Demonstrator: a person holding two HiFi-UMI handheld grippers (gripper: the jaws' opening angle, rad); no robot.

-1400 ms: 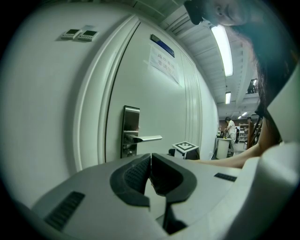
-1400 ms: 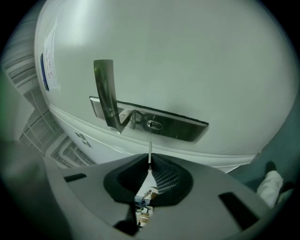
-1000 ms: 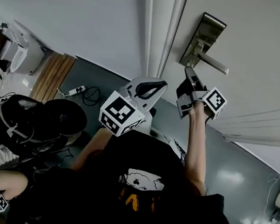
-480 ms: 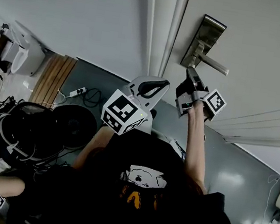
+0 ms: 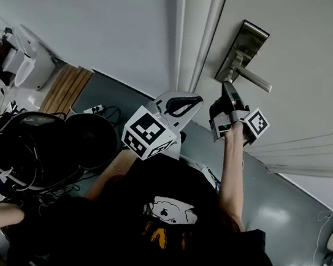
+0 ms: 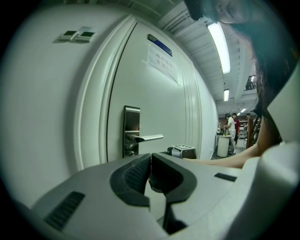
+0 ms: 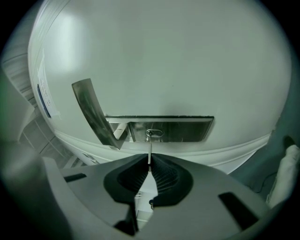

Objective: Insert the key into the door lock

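A metal lock plate (image 5: 245, 48) with a lever handle (image 5: 253, 80) is fixed on the white door (image 5: 300, 69). My right gripper (image 7: 149, 165) is shut on a thin key (image 7: 149, 152). The key's tip touches the keyhole (image 7: 154, 133) in the plate (image 7: 187, 129), beside the handle (image 7: 93, 112). In the head view this gripper (image 5: 227, 92) is held up just under the handle. My left gripper (image 5: 180, 105) hangs lower, off the door; its jaws (image 6: 151, 161) are shut with nothing between them. The lock plate (image 6: 131, 131) lies ahead of it.
The door frame (image 5: 190, 34) and a white wall (image 5: 97, 13) stand to the left. Below on the grey floor lie cables (image 5: 104, 112), a wooden board (image 5: 64, 89) and dark round equipment (image 5: 40, 147). People (image 6: 232, 126) stand far down the corridor.
The right gripper with the key has risen slightly towards the lock. The left gripper drifted a little right. The dark equipment at the lower left has shifted.
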